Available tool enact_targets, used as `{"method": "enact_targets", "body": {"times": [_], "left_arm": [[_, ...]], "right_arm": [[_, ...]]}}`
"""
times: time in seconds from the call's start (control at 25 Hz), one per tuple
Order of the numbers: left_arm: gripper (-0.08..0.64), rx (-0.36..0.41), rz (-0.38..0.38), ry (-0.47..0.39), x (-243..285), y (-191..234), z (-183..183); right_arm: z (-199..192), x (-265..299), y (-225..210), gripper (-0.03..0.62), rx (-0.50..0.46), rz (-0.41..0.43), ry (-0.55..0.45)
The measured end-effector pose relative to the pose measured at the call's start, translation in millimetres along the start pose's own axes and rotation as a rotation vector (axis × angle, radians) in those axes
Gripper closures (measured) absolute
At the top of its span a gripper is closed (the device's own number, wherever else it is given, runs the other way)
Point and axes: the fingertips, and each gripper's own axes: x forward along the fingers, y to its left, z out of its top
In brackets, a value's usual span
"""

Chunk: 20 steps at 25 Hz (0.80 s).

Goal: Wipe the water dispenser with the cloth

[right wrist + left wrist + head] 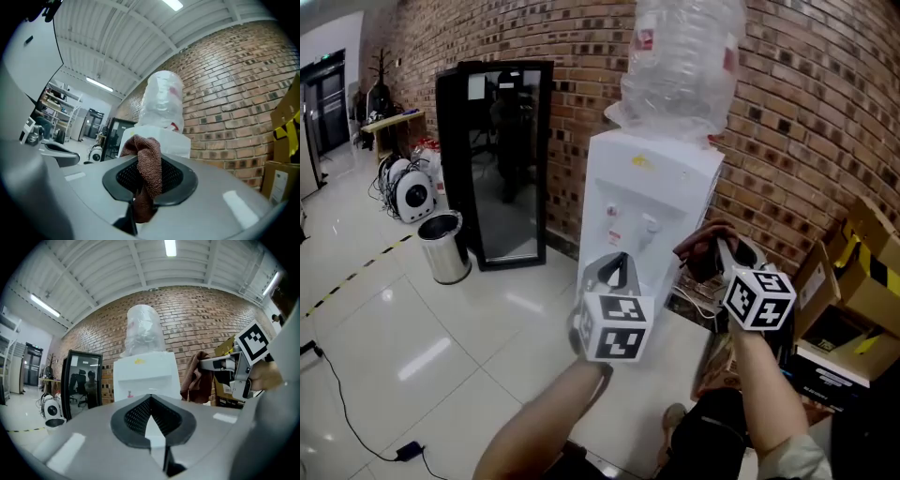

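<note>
Two hand-held grippers are raised in front of the water dispenser (652, 202), each on a bare forearm. The left gripper (617, 257) is before the dispenser's front face, below the taps. Its jaws are pressed together at the tips with nothing between them. The right gripper (715, 247) is at the dispenser's right front corner, slightly higher than the left one. Its jaws are closed on a brown cloth (147, 173). The cloth bunches above the pads and hangs in a fold below them. From the head view the cloth sits just off the dispenser's right edge; I cannot tell whether it touches the casing.

The dispenser is a white cabinet standing on a glossy tiled floor (384, 347) against a brick wall (811, 122). A large clear water bottle (680, 56) stands upside down on top of it. Left of the dispenser a black-framed mirror (502, 159) leans at the wall, and a steel bin (445, 247) stands on the floor in front of the mirror's left edge. Right of the dispenser, open cardboard boxes (853, 281) are piled by the wall.
</note>
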Motion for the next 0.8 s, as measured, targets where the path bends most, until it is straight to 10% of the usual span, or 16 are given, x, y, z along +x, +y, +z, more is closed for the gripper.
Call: {"method": "enact_targets", "body": {"times": [0.36, 0.8], "left_arm": [[0.560, 0.098, 0.033, -0.039, 55.7, -32.0, 122.5], [0.560, 0.084, 0.102, -0.018, 109.0, -18.2, 155.5]], "right_arm": [[128.6, 59.5, -31.9, 0.512, -0.093, 0.076, -0.165], [107.9, 150.9, -24.5, 0.512, -0.264, 0.174, 0.001]]}}
